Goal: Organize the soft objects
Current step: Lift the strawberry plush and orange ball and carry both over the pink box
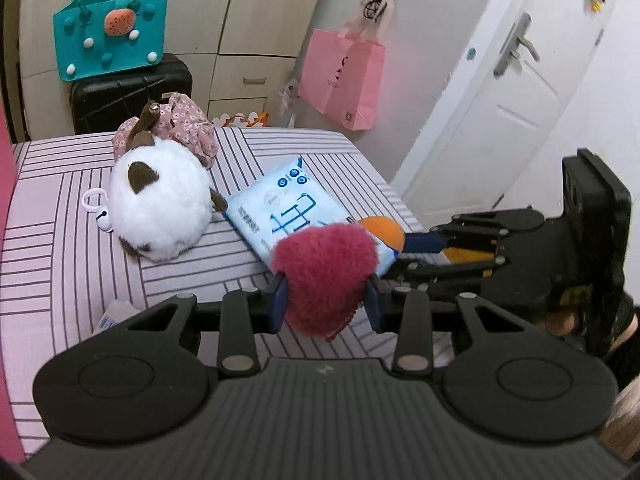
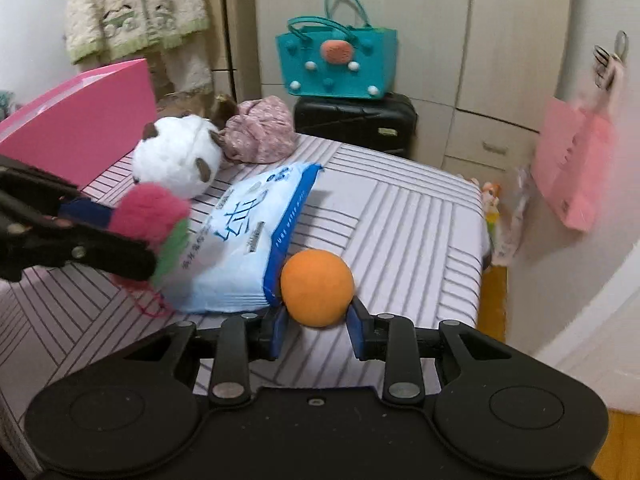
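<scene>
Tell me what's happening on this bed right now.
A person is sorting soft things with a gripper in each hand. The left gripper is shut on a red pompom; the right gripper is shut on an orange ball. Both are beside a wipes pack lying on the striped bed. A white plush and a floral cloth bundle sit farther back, untouched.

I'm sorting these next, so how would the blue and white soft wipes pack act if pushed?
The blue and white soft wipes pack lies flat on the striped cover, so it would probably slide, not roll. Its sagging film suggests it bends. The glossy wrap may be slippery.
</scene>
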